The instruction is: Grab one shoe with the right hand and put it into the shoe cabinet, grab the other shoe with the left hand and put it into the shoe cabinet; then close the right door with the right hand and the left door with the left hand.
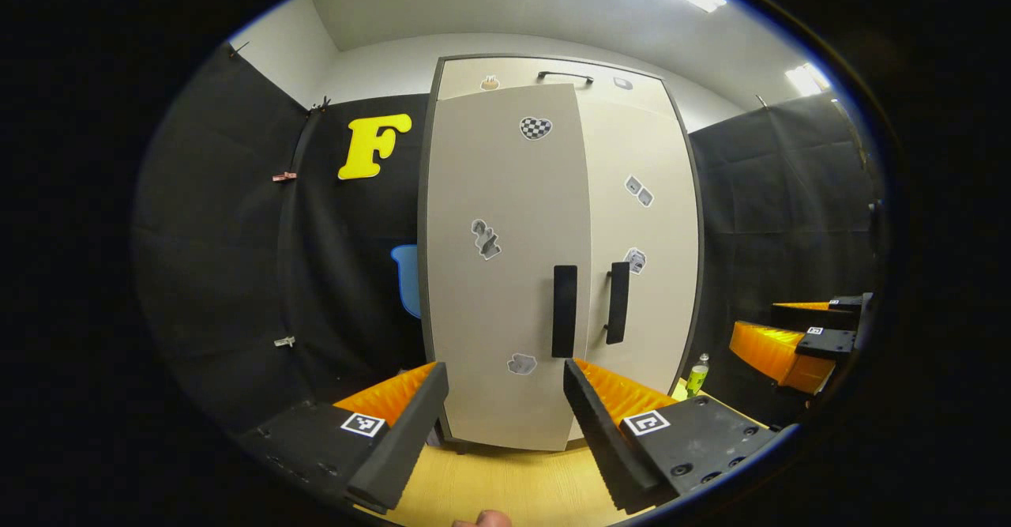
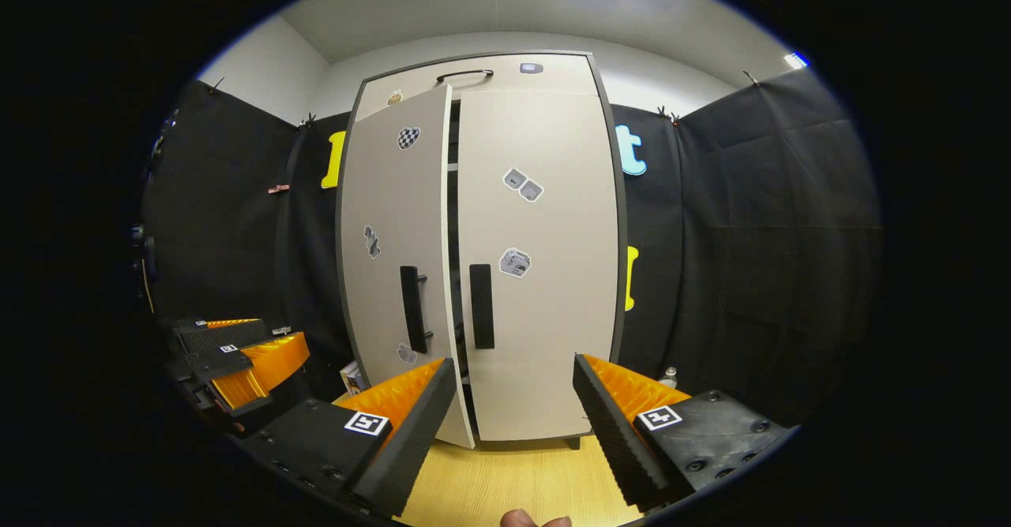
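Both grippers empty, fingers spread wide apart: left gripper [image 1: 505, 424] and right gripper [image 2: 513, 424] hang back from the shoe cabinet [image 2: 537, 73], holding nothing. No shoes in view; likely already inside, can't confirm. Right door [image 2: 537, 258] sits flush shut. Left door [image 2: 395, 258] is ajar, its edge swung out, a dark gap beside it. Left gripper faces the left door's handle [image 1: 564, 310], probably lined up to push it closed. Green bottle [image 1: 697, 375] stands on the floor by the cabinet's right side.

matt smooth shoe cabinet [image 2: 537, 274], wood-grain floor [image 2: 513, 479].
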A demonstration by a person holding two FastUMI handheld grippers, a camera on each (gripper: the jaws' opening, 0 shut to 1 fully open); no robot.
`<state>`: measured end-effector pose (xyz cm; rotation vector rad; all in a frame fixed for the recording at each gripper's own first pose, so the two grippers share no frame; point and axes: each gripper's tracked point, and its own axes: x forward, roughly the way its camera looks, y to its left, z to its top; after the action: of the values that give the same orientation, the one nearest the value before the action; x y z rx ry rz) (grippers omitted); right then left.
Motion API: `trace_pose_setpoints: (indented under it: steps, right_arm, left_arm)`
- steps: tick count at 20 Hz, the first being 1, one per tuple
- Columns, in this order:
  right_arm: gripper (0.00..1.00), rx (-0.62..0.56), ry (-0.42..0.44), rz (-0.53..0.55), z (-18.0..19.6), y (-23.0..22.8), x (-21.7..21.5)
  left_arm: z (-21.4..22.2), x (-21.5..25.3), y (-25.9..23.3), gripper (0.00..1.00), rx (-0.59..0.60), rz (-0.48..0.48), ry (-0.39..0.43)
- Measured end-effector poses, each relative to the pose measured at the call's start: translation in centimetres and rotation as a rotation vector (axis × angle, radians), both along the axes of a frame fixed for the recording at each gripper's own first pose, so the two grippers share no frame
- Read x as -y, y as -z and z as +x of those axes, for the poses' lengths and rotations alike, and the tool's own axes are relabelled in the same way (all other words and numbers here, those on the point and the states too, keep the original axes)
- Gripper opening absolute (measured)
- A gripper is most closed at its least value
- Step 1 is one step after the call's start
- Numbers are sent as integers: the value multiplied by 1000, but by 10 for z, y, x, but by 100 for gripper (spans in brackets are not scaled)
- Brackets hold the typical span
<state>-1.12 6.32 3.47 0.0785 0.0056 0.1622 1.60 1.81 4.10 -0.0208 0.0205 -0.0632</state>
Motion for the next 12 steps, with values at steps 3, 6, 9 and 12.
trace_pose_setpoints:
  steps: [3, 6, 9, 12]
  right_arm:
    - [98, -5, 1, 7, 1, 2, 2]
    - [98, -9, -2, 4, 2, 3, 1]
    - [98, -7, -5, 2, 2, 3, 1]
    - [98, -4, -12, 0, 2, 2, 3]
  left_arm:
    - [-1, 0, -1, 94, 2, 4, -1]
    - [0, 2, -2, 94, 9, 11, 0]
    - [2, 2, 2, 94, 2, 3, -4]
    - [3, 1, 1, 94, 2, -6, -12]
